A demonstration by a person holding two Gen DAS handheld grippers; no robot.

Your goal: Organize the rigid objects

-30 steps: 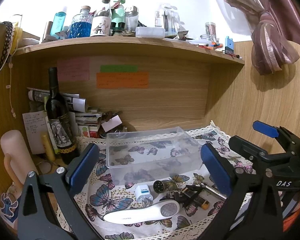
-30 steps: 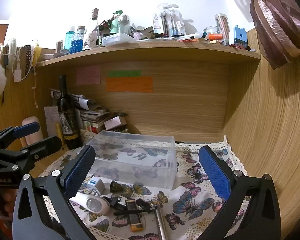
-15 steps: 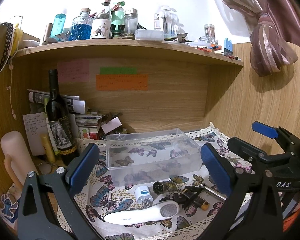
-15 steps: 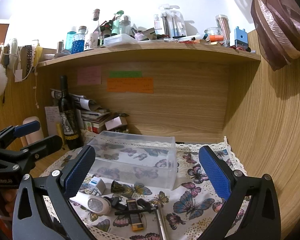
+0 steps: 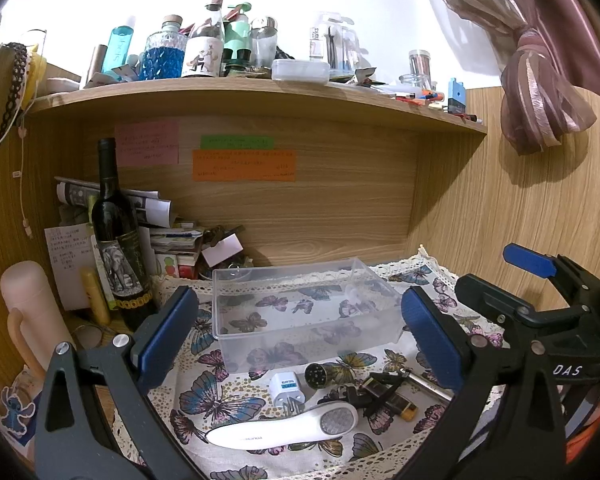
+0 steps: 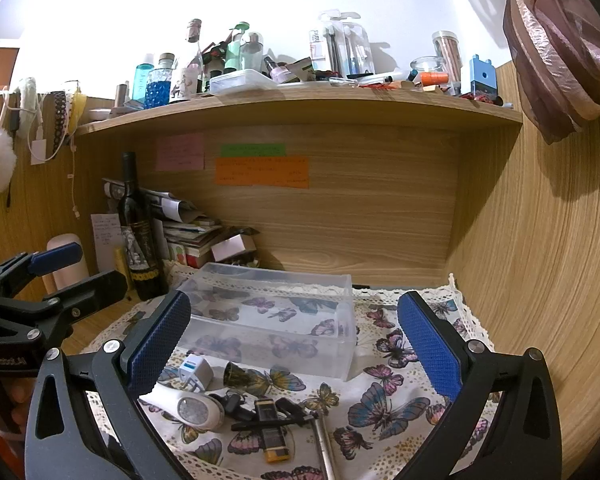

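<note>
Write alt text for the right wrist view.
Open right tongs hover over a butterfly-print cloth, where a white plug adapter, a white handheld device and small dark items lie before an empty clear plastic box.

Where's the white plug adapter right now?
The white plug adapter lies on the butterfly cloth just in front of the clear plastic box, between the white handheld device and a small dark round piece.

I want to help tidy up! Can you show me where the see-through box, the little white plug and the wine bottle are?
see-through box (image 5: pixel 300 312), left wrist view, on its clear front wall.
little white plug (image 5: pixel 286 387), left wrist view, on its white body.
wine bottle (image 6: pixel 140 236), right wrist view, on its dark body above the label.
</note>
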